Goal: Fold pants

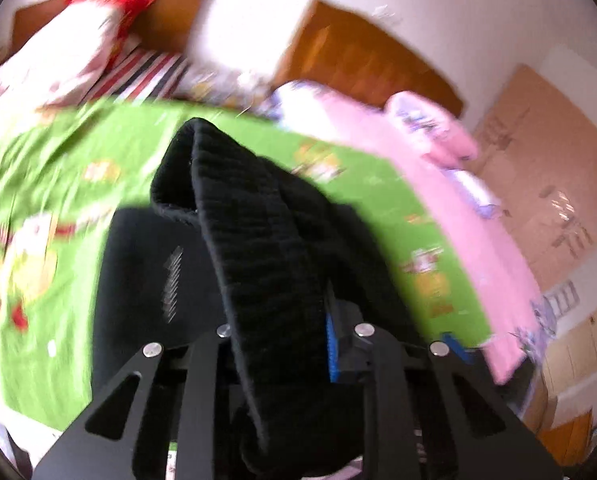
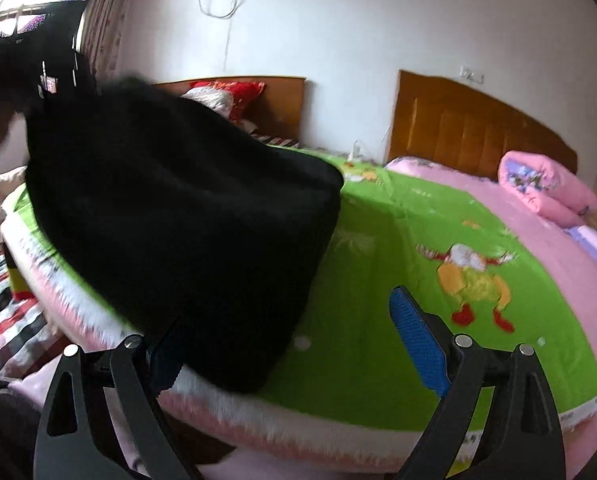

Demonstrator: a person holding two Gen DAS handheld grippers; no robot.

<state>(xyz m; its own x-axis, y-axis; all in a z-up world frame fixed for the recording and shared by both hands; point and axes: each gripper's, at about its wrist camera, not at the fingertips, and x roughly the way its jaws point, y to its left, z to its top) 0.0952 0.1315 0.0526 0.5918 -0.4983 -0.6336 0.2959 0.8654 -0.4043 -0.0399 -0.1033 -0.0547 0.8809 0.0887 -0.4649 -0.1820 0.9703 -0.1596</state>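
from my left wrist view, i'm seeing the left gripper (image 1: 282, 320) with its jaws clamped on a thick black band of the pants (image 1: 254, 240), which is hanging up off the green sheet (image 1: 58, 168). only my right wrist view is showing the right gripper (image 2: 294, 344), its jaws standing wide apart and holding nothing, with the pants (image 2: 178, 208) draping over the near left part of the green sheet (image 2: 398, 216) and the bed's wooden headboard (image 2: 470, 132) sitting beyond it.
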